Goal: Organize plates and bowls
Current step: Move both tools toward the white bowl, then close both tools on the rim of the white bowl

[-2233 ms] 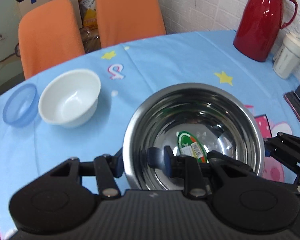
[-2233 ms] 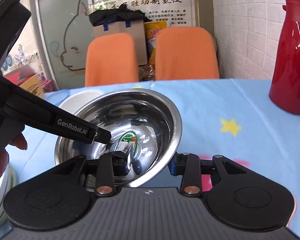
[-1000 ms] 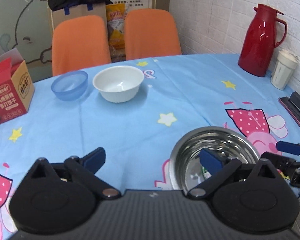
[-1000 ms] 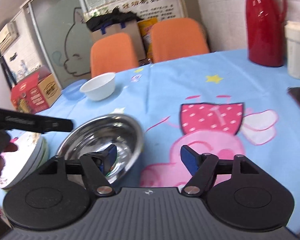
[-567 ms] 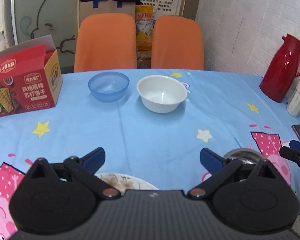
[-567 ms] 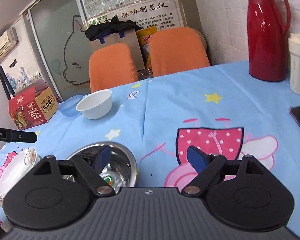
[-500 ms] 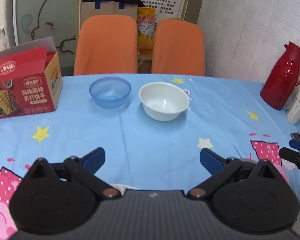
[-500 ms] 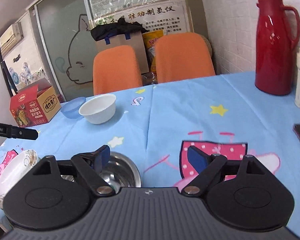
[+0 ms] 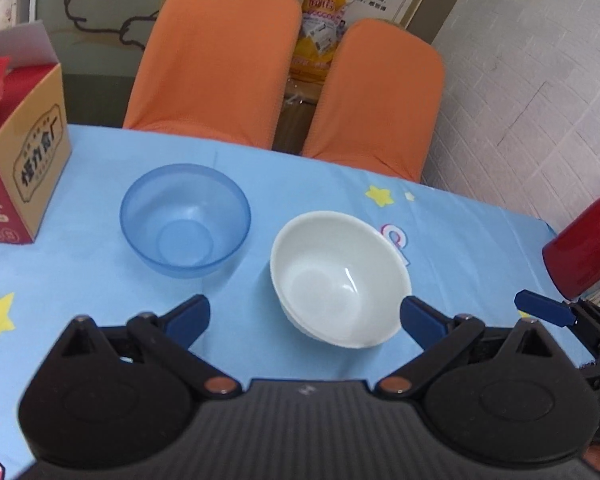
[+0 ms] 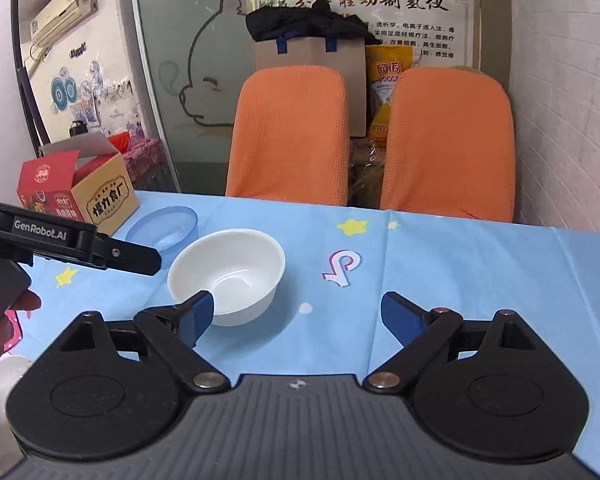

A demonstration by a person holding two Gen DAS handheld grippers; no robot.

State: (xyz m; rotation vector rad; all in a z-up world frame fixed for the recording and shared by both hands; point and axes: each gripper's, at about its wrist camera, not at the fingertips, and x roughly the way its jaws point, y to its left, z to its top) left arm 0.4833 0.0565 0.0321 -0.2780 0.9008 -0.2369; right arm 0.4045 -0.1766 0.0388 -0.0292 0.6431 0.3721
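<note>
Both tools have left the steel bowl, which a second ago sat low between them and is now out of both views, presumably set down nearer the person. The left tool [image 9: 304, 312] has swung up and forward to face the two bowls that remain: its blue-padded jaws stand wide apart and hold nothing, with the white bowl [image 9: 340, 278] just ahead at about 1 o'clock, its near rim close to the right-hand pad. The blue bowl [image 9: 185, 226] sits at roughly 11 o'clock, a little apart from the white one on the surface [image 9: 460, 232]. The right tool [image 10: 296, 318] is likewise spread open and empty, with the white bowl at 10 o'clock from it, near its left pad. With the steel bowl apparently placed, the white bowl looks like the next piece to gather, and either tool is lined up to pinch its rim. At the lower left edge of the right wrist view a pale rounded shape may be the plate stack, though it is too cropped to be sure. A red snack box [image 9: 18, 160] stands at 9 o'clock.
</note>
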